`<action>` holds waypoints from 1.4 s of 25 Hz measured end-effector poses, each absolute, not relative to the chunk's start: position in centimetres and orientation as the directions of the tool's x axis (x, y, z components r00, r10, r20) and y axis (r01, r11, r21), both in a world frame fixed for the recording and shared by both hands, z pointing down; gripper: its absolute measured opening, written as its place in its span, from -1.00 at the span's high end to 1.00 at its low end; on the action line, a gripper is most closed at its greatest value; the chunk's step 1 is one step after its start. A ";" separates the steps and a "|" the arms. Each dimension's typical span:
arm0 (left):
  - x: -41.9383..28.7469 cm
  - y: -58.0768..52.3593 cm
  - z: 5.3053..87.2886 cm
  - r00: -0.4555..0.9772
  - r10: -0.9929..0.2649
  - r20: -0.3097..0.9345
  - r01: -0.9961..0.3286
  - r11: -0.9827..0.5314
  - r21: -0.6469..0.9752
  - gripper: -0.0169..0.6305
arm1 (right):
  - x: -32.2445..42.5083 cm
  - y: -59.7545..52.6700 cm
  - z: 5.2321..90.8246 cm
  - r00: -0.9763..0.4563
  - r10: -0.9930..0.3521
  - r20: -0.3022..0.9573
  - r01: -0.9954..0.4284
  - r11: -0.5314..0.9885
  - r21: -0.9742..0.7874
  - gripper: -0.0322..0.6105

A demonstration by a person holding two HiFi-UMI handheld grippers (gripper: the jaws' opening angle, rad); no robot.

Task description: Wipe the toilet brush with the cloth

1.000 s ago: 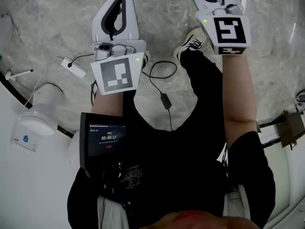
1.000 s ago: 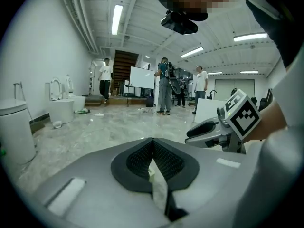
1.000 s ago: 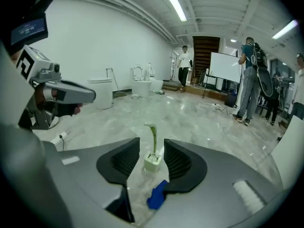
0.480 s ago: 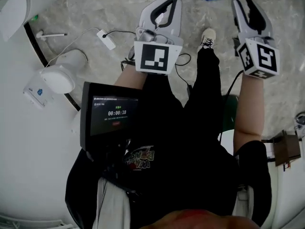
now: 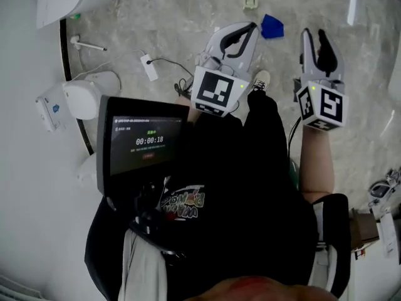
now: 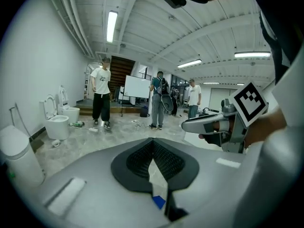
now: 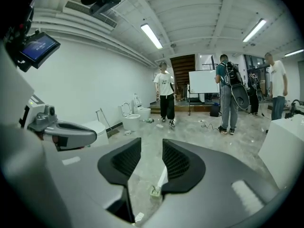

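I read left gripper [image 5: 248,30] clenched, ribbed black pads meeting, empty. Right gripper [image 5: 314,39]: jaws just been closing, gap remains, nothing between. Crumpled blue cloth [image 5: 272,26] lies on the marbled grey floor [image 5: 156,11] between them.

Cloth [image 5: 271,26] on the floor [image 5: 175,11]

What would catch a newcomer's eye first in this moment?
Two grippers dominate the upper middle of the head view: the left gripper with jaws shut, the right gripper with jaws apart and empty, though they have just been closing. On the grey floor between the two lies a blue cloth. A lit timer screen sits at centre left.
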State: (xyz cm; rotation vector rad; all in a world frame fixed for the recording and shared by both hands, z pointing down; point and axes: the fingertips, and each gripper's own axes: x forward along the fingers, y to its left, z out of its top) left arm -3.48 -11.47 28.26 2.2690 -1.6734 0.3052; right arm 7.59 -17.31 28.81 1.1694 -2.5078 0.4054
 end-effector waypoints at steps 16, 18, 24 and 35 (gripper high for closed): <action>-6.6 -1.7 12.6 0.307 -0.918 0.252 -0.950 -0.281 0.136 0.94 | 7.4 -5.8 14.3 -0.609 -0.741 0.283 -0.793 0.561 -0.238 0.45; -7.3 0.5 10.0 0.340 -0.917 0.211 -0.938 -0.312 0.153 0.94 | 5.5 -2.9 11.8 -0.606 -0.755 0.251 -0.795 0.569 -0.209 0.45; -5.5 1.5 8.9 0.392 -0.900 0.188 -0.915 -0.362 0.176 0.95 | 3.9 -0.1 9.6 -0.648 -0.720 0.250 -0.760 0.634 -0.145 0.46; -4.2 -0.7 5.7 0.373 -0.920 0.120 -0.927 -0.362 0.104 0.95 | 5.6 -2.6 5.7 -0.638 -0.755 0.156 -0.770 0.615 -0.173 0.46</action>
